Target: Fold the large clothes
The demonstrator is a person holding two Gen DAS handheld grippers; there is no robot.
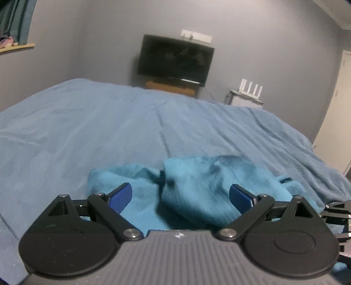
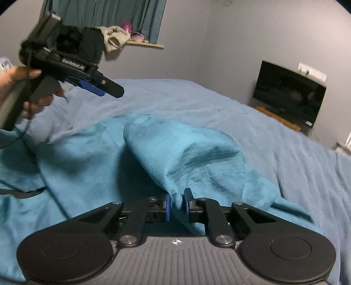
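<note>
A teal garment lies crumpled on the blue bed cover, with one fold humped up in the middle. My right gripper is shut on a bunched edge of that fold, the cloth pinched between its blue pads. A hand holds my left gripper in the air over the garment's left part. In the left wrist view the left gripper stands open, its blue pads wide apart and nothing between them, with the garment just below and ahead.
The bed cover stretches far ahead. Beyond it a dark TV stands on a wooden stand, and a white router sits on a small cabinet. A curtain hangs over a cluttered window sill.
</note>
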